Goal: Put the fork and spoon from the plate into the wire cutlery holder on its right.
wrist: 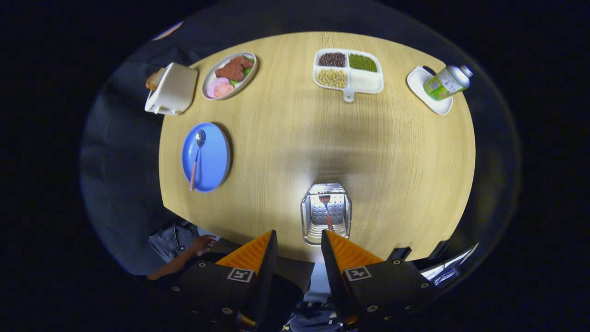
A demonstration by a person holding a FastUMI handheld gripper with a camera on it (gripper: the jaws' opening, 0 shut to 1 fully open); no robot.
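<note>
Since the fork [326, 210] is already sitting in the wire cutlery holder [326, 213] just ahead of the fingers, handle leaning toward the near wall, I'd say the job is about half done and the spoon [196, 159] is what's left; it lies lengthwise on the blue plate [212, 159], bowl at the far end and ribbed pinkish handle pointing back toward the near rim, well off to the left of the holder. For the pickup I'd swing the gripper [298, 246] over to the plate and line the fingers up across the handle, not along it; the handle looks thin and lies flat, so come down low with one finger either side, probably near the middle of the ribbed part where there's some grip; squeezing at the bowl end would likely make it tip or skate on the glazed plate. Then carry it back and drop it handle-up or handle-down beside the fork, taking care not to knock the fork over. Right now the gripper hangs above the near edge of the wooden surface [286, 138]; its fingers are spread moderately apart with nothing between them and touching nothing, the holder showing just beyond the gap. Other stuff on the surface (toaster [171, 90], divided tray of beans [349, 70], bottle [446, 82] on a small dish) is well apart from the path.
</note>
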